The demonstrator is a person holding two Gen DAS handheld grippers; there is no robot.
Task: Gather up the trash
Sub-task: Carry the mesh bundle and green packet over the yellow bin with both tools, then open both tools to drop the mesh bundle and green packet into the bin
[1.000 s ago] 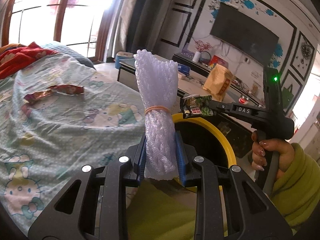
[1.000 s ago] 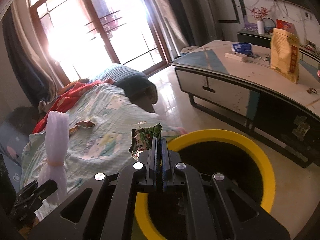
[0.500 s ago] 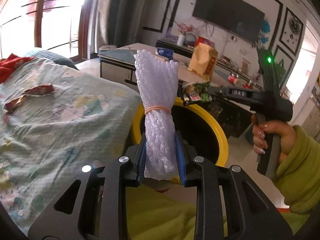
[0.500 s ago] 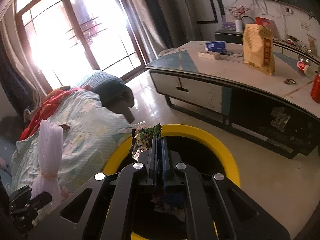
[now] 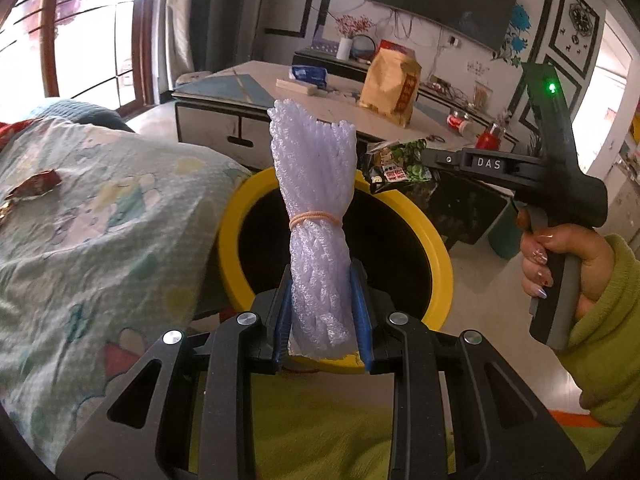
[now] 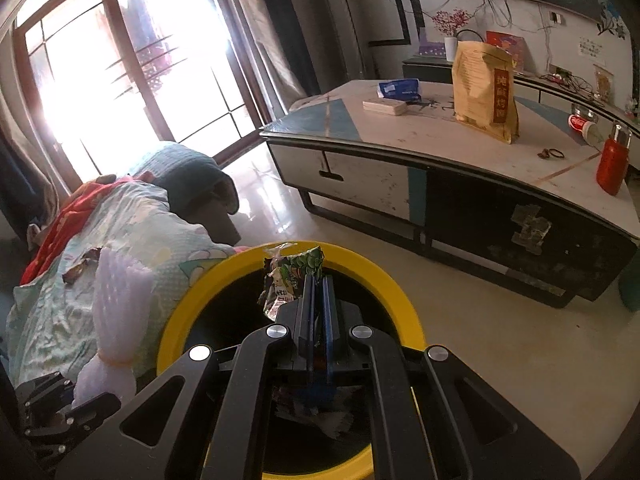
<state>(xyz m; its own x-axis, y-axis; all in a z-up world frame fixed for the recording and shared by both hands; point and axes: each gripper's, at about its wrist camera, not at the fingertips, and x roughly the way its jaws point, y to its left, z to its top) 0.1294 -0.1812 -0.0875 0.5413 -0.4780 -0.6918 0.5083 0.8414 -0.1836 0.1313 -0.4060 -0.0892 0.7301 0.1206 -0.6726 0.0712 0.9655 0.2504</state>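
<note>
Left wrist view shows the left gripper (image 5: 323, 312) with its jaws pinching the white foam net bundle (image 5: 316, 216), which stands upright and is tied by an orange rubber band (image 5: 316, 216). The bundle is now directly over the dark opening of the yellow-rimmed bin (image 5: 436, 256); one second ago the bin was lower and to the right of it, mostly hidden. The right gripper (image 5: 430, 159), held by a hand (image 5: 568, 256) in a green sleeve (image 5: 604, 344), has its jaws pressed together on a green snack wrapper (image 5: 400, 162). This wrapper hangs above the far rim of the bin, and before it was above the near side.

In the right wrist view the green wrapper (image 6: 294, 276) is over the far part of the bin (image 6: 176, 312), which now fills more of the picture. A red wrapper (image 5: 34, 184) lies on the bed cover (image 5: 100, 216), to the left of the bin. The bench (image 6: 440, 136) behind the bin carries a brown paper bag (image 6: 486, 92).
</note>
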